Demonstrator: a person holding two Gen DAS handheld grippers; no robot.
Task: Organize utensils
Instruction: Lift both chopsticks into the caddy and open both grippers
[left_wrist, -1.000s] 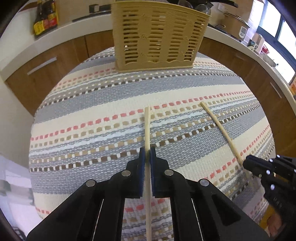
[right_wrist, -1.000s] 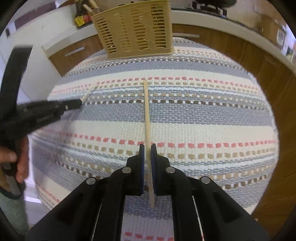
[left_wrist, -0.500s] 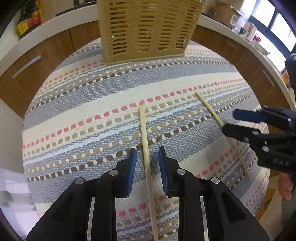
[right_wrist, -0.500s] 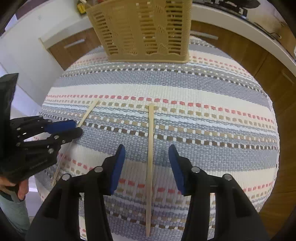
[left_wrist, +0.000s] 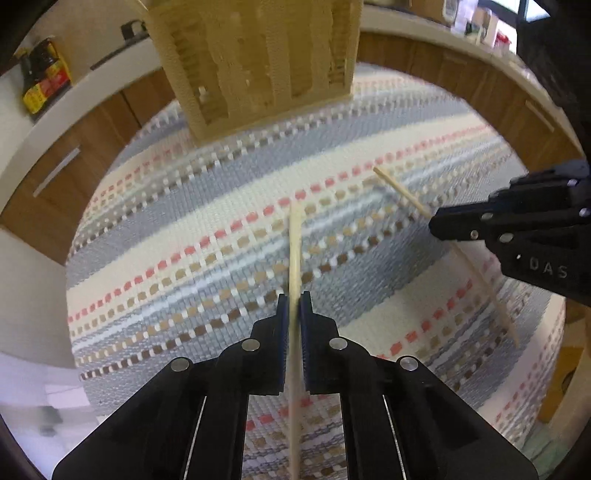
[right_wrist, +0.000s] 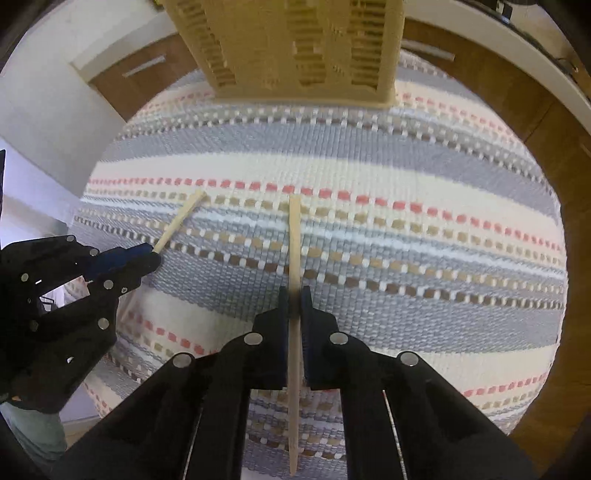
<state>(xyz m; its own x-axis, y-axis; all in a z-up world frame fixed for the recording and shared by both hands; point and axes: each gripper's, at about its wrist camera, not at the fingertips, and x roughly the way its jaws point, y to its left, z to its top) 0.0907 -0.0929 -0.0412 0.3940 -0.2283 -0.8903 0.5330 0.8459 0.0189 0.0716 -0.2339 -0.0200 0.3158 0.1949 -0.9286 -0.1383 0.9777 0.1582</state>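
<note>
Two pale wooden chopsticks are in play on the striped cloth (left_wrist: 177, 243). My left gripper (left_wrist: 294, 300) is shut on one chopstick (left_wrist: 295, 240), which points away toward the tan slotted utensil basket (left_wrist: 258, 55). At the right of that view my right gripper (left_wrist: 433, 223) grips the other chopstick (left_wrist: 402, 194). In the right wrist view my right gripper (right_wrist: 294, 292) is shut on its chopstick (right_wrist: 294, 236). The left gripper (right_wrist: 153, 255) holds the other chopstick (right_wrist: 181, 218) at the left. The basket (right_wrist: 303, 48) stands at the far edge. I cannot tell whether either stick is off the cloth.
Wooden cabinet fronts (left_wrist: 55, 171) under a white counter curve around behind the table. Sauce bottles (left_wrist: 40, 85) stand on the counter at the left. The cloth (right_wrist: 443, 166) stretches between the grippers and the basket. A person's clothing (right_wrist: 33, 432) shows at lower left.
Both grippers opened around their chopsticks half a second ago and are shut on them again. Both have moved toward the basket, which looms larger and blurred.
</note>
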